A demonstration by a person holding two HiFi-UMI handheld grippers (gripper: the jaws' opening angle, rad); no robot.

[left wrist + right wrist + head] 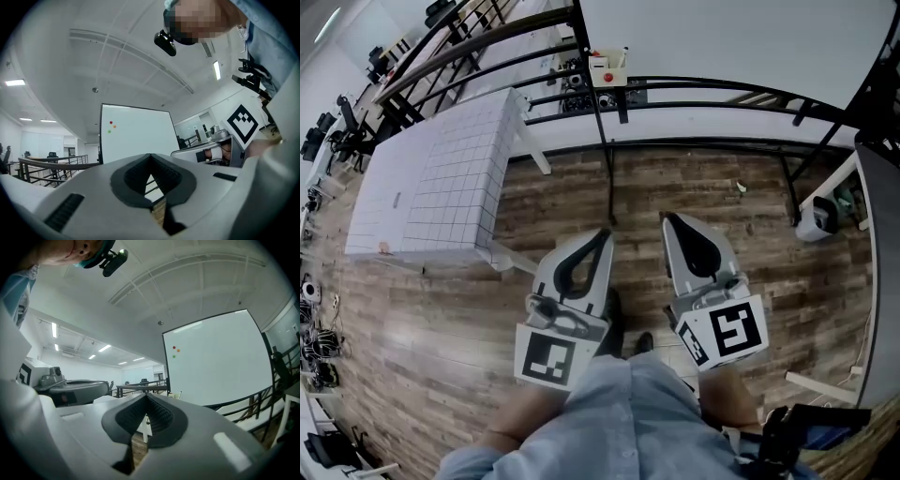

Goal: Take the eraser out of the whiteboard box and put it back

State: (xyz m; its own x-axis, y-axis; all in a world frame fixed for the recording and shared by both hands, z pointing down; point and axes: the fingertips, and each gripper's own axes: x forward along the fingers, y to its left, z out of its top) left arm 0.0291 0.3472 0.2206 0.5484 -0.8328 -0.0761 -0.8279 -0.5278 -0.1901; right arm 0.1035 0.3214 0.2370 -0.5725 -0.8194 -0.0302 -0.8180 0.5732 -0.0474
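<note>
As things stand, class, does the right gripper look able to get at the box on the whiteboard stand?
Probably not yet. The right gripper, shut and empty, is well short of the box, with wooden floor between. Nothing seems to block the way; stepping closer should do it.

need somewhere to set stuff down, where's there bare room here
The white gridded table is almost wholly bare, with one small speck near its near left corner. The wood floor between the table and the whiteboard is open too. Crowded: cables along the left edge, and the small box on the whiteboard.
</note>
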